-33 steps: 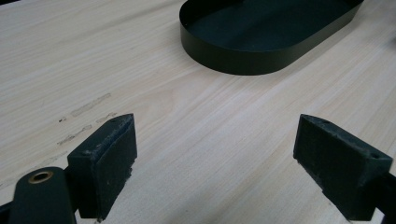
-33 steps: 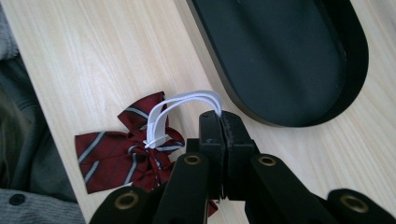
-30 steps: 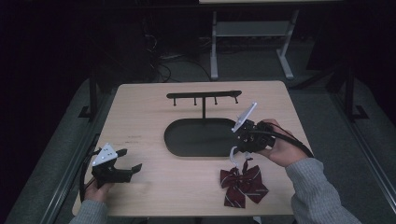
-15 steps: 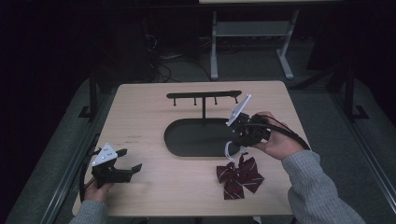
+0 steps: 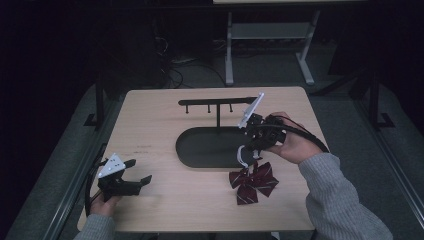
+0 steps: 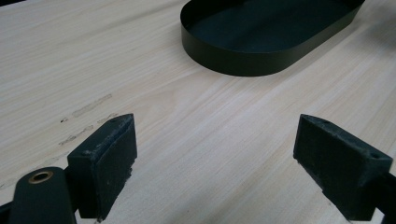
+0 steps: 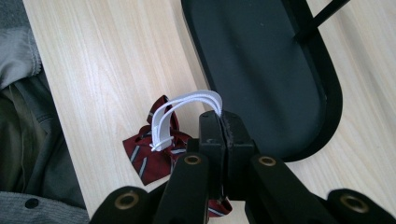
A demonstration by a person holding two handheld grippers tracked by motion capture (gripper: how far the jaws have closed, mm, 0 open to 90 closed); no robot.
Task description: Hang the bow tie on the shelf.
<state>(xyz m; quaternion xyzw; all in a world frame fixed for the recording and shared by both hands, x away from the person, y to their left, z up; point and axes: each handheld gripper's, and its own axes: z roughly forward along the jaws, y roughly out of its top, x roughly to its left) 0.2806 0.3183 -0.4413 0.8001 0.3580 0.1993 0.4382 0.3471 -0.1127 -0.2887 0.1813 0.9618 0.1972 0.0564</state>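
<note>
A dark red striped bow tie [image 5: 252, 182] lies at the table's front right, just outside the black oval tray [image 5: 205, 147]. Its white elastic strap [image 7: 187, 105] loops up into my right gripper [image 5: 251, 150], which is shut on the strap above the bow. In the right gripper view the pinched jaws [image 7: 223, 123] hang over the bow tie [image 7: 149, 156] and the tray's edge [image 7: 327, 126]. I cannot tell whether the bow still rests on the wood. My left gripper [image 5: 138, 171] sits low at the front left, open and holding nothing [image 6: 215, 158].
A black hook rail [image 5: 217, 102] on a thin post rises from the tray's far side. The tray's near end [image 6: 261, 32] lies ahead of the left jaws. A grey sleeve [image 5: 340, 200] comes in from the bottom right. Bare wood separates the left gripper from the tray.
My right gripper has risen and drifted left toward the tray, pulling the strap taut and drawing the bow tie along. The left gripper has stayed put.
</note>
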